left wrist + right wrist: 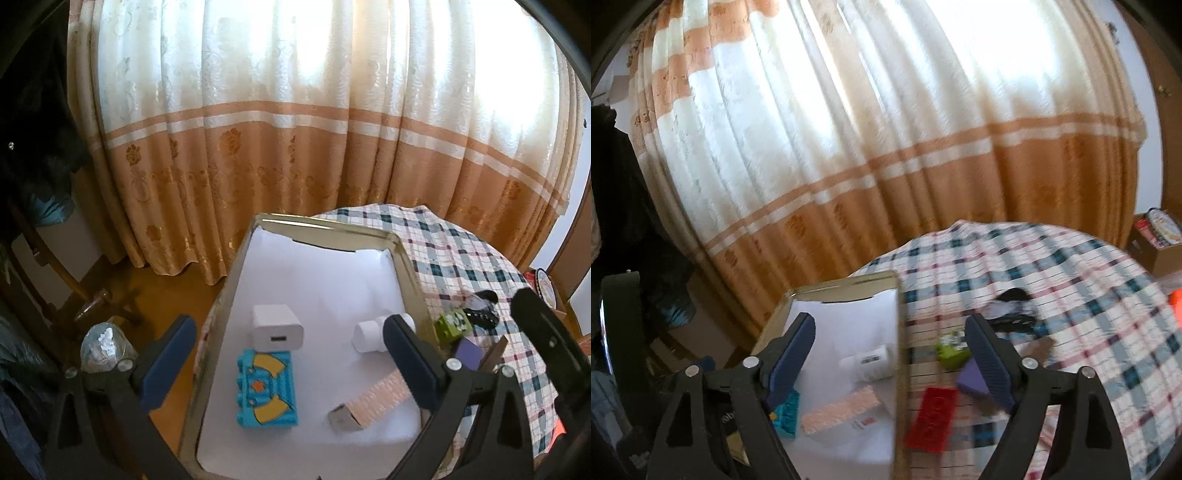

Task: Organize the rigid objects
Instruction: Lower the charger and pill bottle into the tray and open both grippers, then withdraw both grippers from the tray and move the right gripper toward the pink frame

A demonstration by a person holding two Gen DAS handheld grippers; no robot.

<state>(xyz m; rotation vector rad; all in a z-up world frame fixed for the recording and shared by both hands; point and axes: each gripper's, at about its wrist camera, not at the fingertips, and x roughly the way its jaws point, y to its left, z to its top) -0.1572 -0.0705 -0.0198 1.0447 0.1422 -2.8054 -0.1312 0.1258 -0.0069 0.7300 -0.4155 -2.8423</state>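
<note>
A gold-rimmed tray lined with white paper holds a white charger cube, a blue toy brick, a small white bottle and a pink box. My left gripper hovers above them, open and empty. On the checked tablecloth to the tray's right lie a red brick, a purple block, a green block and a black-and-white object. My right gripper is open over the tray's right rim, gripping nothing.
A cream and orange curtain hangs close behind the table. The tray's left side overhangs a wooden floor, where a clear plastic bag sits. A cardboard box stands at the far right. Dark clothing hangs at the left.
</note>
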